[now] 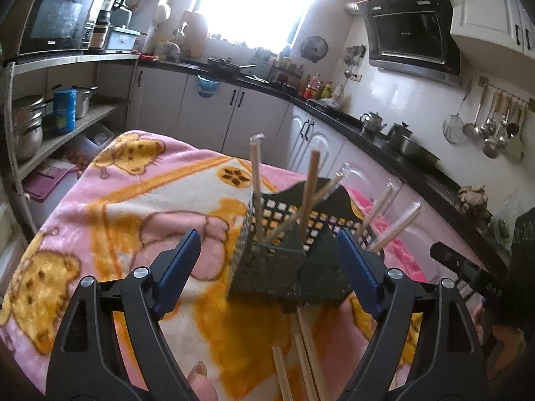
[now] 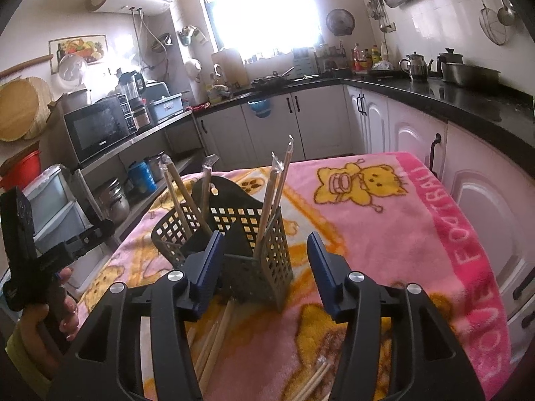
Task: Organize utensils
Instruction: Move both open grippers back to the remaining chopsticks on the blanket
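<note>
Fingers of the left gripper (image 1: 269, 264) stand wide apart with nothing clamped; we see the black caddy (image 1: 287, 264) in the gap but neither blue pad touches it. Fingers of the right gripper (image 2: 265, 269) stand parted too, and the caddy (image 2: 234, 234) stands just beyond them, untouched.

Nearest on the pink blanket (image 1: 110, 197) we count at least three loose chopsticks (image 1: 309, 357) below the left gripper, long axes running away from the camera toward the caddy. The right wrist view shows a further bundle (image 2: 214, 337) lying the same way, plus a few ends (image 2: 317, 376) at the bottom edge; exact count unclear.

Next out, one perforated caddy stands upright mid-blanket. We count five wrapped chopsticks (image 1: 255, 183) in it, handles up, all tilted, fanning outward.

Beyond, we see white cabinets (image 1: 207, 107) and a bright window (image 1: 257, 0).
</note>
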The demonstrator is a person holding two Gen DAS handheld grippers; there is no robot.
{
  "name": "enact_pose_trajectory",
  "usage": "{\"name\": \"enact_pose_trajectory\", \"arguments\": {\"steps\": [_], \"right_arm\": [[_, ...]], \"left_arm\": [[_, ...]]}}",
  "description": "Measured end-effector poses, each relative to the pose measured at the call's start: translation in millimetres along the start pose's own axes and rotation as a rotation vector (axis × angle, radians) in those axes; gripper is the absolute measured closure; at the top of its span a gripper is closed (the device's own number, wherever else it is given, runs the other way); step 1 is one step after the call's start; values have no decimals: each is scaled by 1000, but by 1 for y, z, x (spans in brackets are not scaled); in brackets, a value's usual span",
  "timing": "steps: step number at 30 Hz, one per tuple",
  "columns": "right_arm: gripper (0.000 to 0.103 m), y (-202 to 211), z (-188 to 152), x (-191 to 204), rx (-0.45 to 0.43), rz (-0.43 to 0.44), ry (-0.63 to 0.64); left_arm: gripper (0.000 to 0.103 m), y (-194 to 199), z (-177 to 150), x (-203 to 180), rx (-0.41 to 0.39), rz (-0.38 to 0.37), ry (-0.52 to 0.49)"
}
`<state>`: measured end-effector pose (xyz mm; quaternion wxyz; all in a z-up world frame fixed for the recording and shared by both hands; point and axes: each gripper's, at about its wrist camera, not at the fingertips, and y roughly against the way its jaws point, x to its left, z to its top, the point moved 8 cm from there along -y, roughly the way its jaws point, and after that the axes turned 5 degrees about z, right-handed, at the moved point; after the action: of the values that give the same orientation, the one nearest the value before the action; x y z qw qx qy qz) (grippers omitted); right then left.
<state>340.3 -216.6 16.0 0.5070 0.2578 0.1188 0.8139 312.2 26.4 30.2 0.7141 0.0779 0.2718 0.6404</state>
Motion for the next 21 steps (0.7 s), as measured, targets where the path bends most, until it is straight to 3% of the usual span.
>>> {"name": "enact_pose_trajectory", "arguments": {"steps": [18,21], "right_arm": [[53,17,-45,-6,67,-3,1],[53,19,-51,-8,74,-4,-1]], "left_arm": [[29,-3,-55,-12,130,-11,-25],[33,-3,-62,-17,149,-21,-33]]}}
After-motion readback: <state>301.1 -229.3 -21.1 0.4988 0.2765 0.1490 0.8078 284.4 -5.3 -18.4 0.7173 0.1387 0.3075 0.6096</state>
